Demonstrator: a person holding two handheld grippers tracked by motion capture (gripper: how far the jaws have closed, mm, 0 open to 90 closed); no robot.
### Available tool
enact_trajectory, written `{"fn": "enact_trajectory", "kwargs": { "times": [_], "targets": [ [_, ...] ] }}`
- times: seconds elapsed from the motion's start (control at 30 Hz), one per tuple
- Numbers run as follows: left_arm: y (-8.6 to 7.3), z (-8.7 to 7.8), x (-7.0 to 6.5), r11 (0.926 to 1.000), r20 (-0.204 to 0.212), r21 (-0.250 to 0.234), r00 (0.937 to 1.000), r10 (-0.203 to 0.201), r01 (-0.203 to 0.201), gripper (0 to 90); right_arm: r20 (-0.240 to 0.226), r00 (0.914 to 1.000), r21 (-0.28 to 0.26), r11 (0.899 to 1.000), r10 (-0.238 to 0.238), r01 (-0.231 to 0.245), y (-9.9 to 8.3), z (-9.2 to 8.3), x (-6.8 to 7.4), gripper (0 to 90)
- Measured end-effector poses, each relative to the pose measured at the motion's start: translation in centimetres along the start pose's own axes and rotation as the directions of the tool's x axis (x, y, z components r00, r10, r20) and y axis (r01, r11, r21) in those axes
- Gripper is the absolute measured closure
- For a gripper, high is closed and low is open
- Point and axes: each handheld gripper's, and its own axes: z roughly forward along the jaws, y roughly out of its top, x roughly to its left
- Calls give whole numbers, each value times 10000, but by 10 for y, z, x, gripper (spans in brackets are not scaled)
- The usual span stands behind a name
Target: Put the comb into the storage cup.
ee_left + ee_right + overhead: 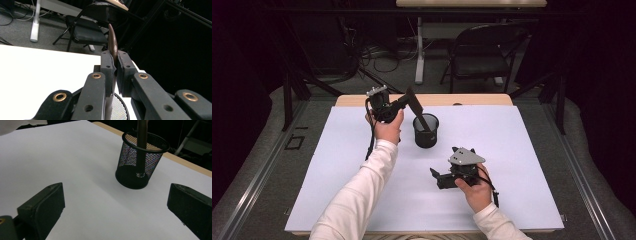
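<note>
Jaws of the left gripper (113,72) stand closed tight on a slim dark brown utensil (113,42), the pads pressing its flat sides; its rounded upper end rises above the jaw tips in the left gripper view. From above, the left gripper (412,102) sits over the far middle of the table, tilted, with the utensil (423,122) slanting down into a black mesh cup (426,131). In the right gripper view the utensil's shaft (141,150) stands inside the cup (140,162), its lower end at the cup's floor, seen through the mesh. The cup stands upright on the white table cover (337,165), near the far wooden edge of the table (482,99). The right gripper (435,176) is held low over the cover, well apart from the cup on the near side, jaws spread wide with nothing between them. A folding chair (484,50) stands on the floor beyond the table.
</note>
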Motion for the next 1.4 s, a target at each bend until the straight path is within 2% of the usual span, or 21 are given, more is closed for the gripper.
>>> {"fn": "enact_trajectory", "kwargs": {
  "times": [0.5,1.0,1.4],
  "targets": [
    [-11,6,7,9995,-48,151,9996,-272,272,847,-16,10000,34,10000,-8,8,0,0,1,12],
    [-13,7,10,9993,-61,153,9994,-337,338,846,-12,10000,35,10000,-34,34,0,1,1,13],
    [-13,6,19,9970,-225,135,9969,-753,757,840,-28,10000,53,10000,-23,23,0,1,1,18]
  ]
}}
